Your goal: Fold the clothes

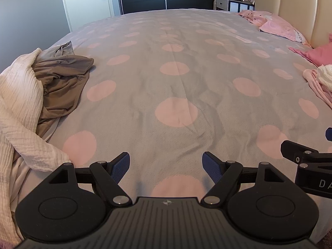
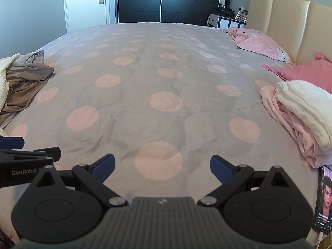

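Both claws hang spread and empty over the spotted bedspread [image 1: 166, 95]; the left gripper [image 1: 166, 167] has the unfolded heap — cream cloth [image 1: 20, 103], then brown garment [image 1: 62, 83] — close to its left, so it seems nearer than the right gripper [image 2: 162, 167].

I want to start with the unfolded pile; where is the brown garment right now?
The brown garment lies crumpled at the bed's left edge in both views, against the cream textured cloth and well ahead-left of the open left claw.
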